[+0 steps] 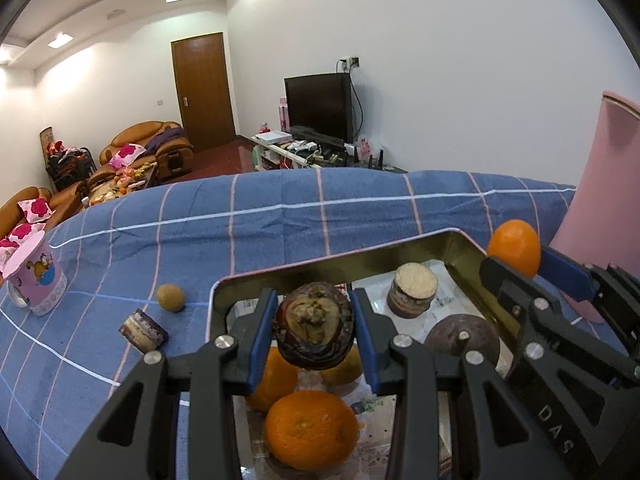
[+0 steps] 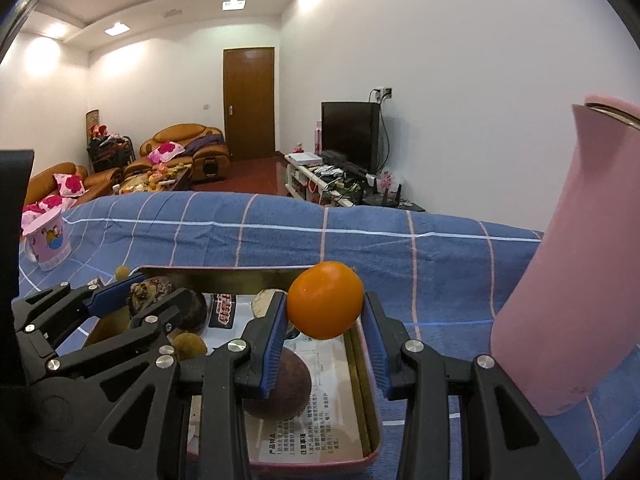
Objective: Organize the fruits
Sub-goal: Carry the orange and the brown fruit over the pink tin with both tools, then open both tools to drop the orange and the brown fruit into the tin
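My left gripper (image 1: 315, 320) is shut on a dark purple fruit (image 1: 315, 332) and holds it above a gold-walled tray (image 1: 280, 276). Below it in the tray lie two oranges (image 1: 312, 428), a yellowish fruit (image 1: 344, 370), a cut cane piece (image 1: 412, 290) and a dark round fruit (image 1: 460, 340). My right gripper (image 2: 325, 308) is shut on a small orange (image 2: 325, 305) over the tray's far right corner (image 2: 370, 400). The right wrist view also shows the left gripper (image 2: 146, 296) with its purple fruit (image 2: 150, 290). On the cloth left of the tray lie a small brown fruit (image 1: 171, 297) and a second cane piece (image 1: 143, 330).
A tall pink jug (image 2: 580, 280) stands close to the right of the tray. A pink cartoon cup (image 1: 36, 276) sits at the far left of the blue checked cloth (image 1: 320, 216). Beyond the table's far edge are sofas, a door and a TV stand.
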Motion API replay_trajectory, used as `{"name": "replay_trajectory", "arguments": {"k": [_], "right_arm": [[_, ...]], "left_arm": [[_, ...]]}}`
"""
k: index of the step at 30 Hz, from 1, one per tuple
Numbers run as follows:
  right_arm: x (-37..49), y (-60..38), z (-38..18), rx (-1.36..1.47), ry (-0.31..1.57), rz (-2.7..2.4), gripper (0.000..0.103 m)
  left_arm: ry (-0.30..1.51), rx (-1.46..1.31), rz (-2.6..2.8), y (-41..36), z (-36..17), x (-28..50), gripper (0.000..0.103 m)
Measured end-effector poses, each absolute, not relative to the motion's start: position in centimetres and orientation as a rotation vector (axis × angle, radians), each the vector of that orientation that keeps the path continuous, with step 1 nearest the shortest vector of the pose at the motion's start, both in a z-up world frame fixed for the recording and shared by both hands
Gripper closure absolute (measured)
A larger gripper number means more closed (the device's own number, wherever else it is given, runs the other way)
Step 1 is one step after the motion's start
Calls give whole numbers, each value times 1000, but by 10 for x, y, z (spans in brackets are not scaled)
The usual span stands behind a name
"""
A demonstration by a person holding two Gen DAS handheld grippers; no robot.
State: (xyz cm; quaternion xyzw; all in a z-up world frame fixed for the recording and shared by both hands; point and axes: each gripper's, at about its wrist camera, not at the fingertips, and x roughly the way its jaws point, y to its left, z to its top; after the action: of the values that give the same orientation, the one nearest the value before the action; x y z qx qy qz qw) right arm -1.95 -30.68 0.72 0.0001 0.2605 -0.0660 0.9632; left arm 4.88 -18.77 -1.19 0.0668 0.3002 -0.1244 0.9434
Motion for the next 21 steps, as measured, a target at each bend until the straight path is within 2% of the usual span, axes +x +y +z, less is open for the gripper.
{"name": "replay_trajectory", "arguments": {"k": [21], "right_arm": [[-2,-314,-6,65,637,-27,63]], "left_arm": [[676,120,-268,-186,-20,59,63]]}}
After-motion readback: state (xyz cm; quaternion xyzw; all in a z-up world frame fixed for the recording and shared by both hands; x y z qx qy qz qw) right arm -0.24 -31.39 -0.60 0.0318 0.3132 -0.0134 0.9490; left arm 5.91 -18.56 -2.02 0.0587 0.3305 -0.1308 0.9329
